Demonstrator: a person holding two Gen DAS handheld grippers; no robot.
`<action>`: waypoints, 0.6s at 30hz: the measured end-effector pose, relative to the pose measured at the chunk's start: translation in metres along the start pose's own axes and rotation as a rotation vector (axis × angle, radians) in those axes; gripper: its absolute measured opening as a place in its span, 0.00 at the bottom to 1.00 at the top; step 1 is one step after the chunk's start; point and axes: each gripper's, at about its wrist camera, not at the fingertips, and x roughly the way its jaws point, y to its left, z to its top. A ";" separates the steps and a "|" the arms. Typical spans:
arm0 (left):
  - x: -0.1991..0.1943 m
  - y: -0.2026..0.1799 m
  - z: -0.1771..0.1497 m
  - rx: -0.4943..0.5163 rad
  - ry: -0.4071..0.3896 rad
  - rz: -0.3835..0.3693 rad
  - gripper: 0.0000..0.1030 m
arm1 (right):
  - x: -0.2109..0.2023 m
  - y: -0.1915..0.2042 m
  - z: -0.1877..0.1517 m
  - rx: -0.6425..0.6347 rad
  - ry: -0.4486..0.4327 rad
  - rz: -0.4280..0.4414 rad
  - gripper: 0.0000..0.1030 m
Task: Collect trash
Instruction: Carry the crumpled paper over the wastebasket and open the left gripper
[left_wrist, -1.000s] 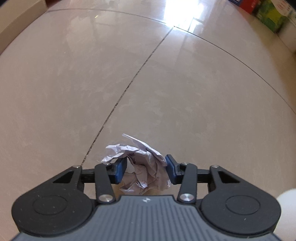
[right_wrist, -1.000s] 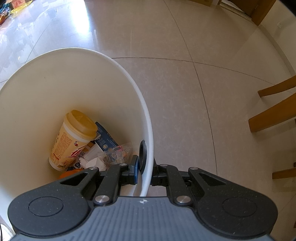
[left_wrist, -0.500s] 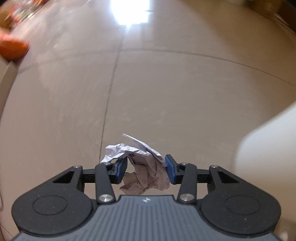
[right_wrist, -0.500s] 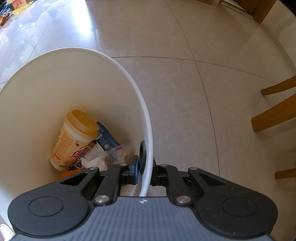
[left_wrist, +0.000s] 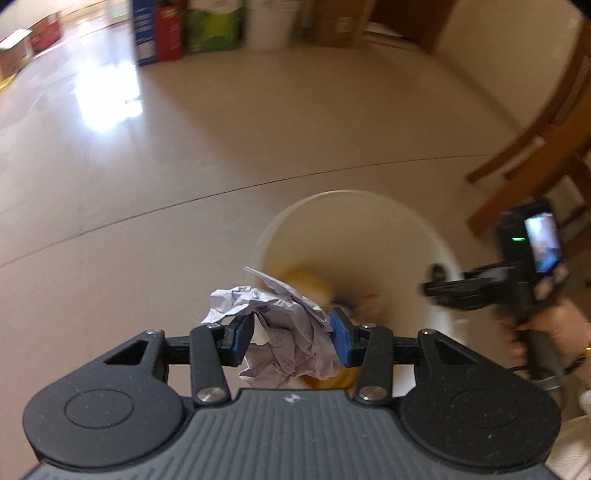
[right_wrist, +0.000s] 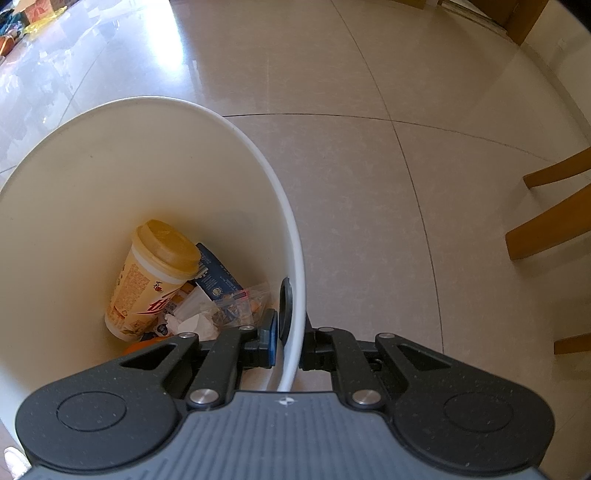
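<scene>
A crumpled ball of white paper (left_wrist: 291, 328) sits between the blue pads of my left gripper (left_wrist: 292, 334), which is shut on it and held high above the near rim of the white trash bin (left_wrist: 354, 199). My right gripper (right_wrist: 290, 338) is shut on the bin's rim (right_wrist: 295, 254), one pad inside the wall and one outside. Inside the bin lie a yellow lidded cup (right_wrist: 155, 273), a blue packet (right_wrist: 218, 277), clear wrappers and tissue. In the left wrist view the right gripper (left_wrist: 439, 280) shows at the bin's right edge, held by a person's hand (left_wrist: 554, 328).
Beige floor tiles with dark grout lines surround the bin. Wooden chair legs (right_wrist: 546, 225) stand to the right. Coloured boxes (left_wrist: 184, 29) and a white container line the far wall in the left wrist view. Bright glare lies on the floor at far left.
My left gripper rose from the floor with the paper ball and swung over to the bin, which now lies below it. The right gripper kept still on the rim.
</scene>
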 end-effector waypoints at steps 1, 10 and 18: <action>0.001 -0.009 0.003 0.007 0.000 -0.008 0.43 | 0.000 0.000 0.000 0.002 0.000 0.001 0.12; 0.026 -0.049 0.010 0.025 0.019 -0.013 0.78 | -0.001 -0.001 -0.001 -0.003 -0.001 0.006 0.12; 0.004 -0.045 -0.009 0.011 -0.060 0.063 0.93 | -0.003 -0.003 -0.002 0.000 -0.003 0.014 0.12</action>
